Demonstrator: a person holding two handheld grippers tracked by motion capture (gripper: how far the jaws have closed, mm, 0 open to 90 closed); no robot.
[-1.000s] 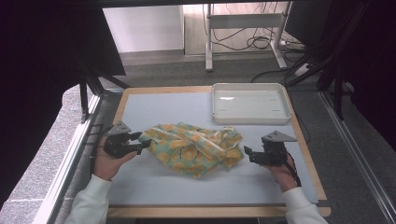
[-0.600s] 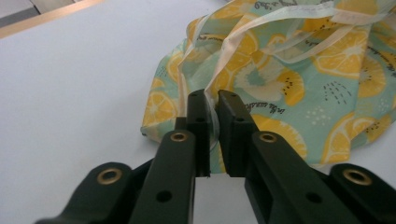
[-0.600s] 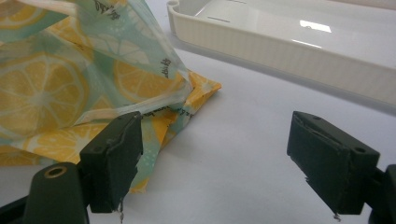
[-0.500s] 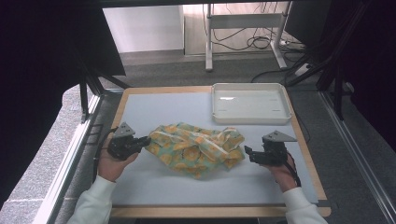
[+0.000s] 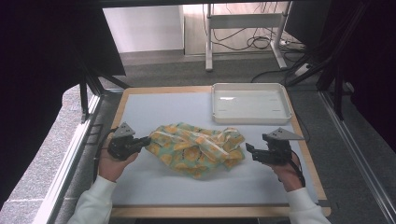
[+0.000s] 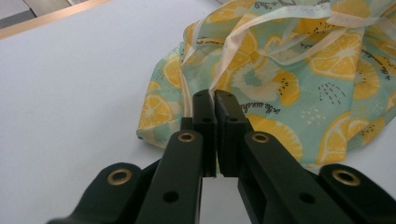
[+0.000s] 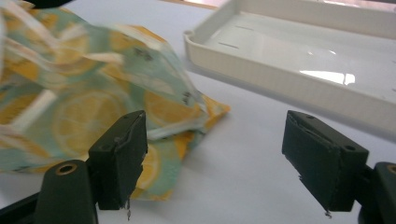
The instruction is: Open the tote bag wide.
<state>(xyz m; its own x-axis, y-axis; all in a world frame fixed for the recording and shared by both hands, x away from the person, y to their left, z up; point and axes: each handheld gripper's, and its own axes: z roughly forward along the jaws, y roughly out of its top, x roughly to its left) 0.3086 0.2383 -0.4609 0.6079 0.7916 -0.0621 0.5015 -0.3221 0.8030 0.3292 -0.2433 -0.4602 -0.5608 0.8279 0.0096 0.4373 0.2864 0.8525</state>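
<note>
A crumpled cloth (image 5: 196,149) printed with yellow citrus slices on pale green lies mid-table. My left gripper (image 5: 148,139) is at its left edge, and its jaws have just been closing. In the left gripper view the left gripper (image 6: 214,93) is shut, with a pale ribbon hem of the cloth (image 6: 303,60) pinched at the jaw tips. My right gripper (image 5: 248,151) stands just right of the cloth. In the right gripper view the right gripper (image 7: 217,121) has wide jaws that have just been closing a little. The corner of the cloth (image 7: 79,93) lies ahead between them, untouched by the pads.
A white shallow tray (image 5: 250,119) sits at the back right of the grey mat (image 5: 163,107), and its near wall (image 7: 261,70) is close beyond my right gripper. Wooden table edges frame the mat. Dark stands and cables rise around the table.
The left gripper's jaws have come together on the cloth's left edge. The right gripper has hardly moved. The cloth lies about where it was.
</note>
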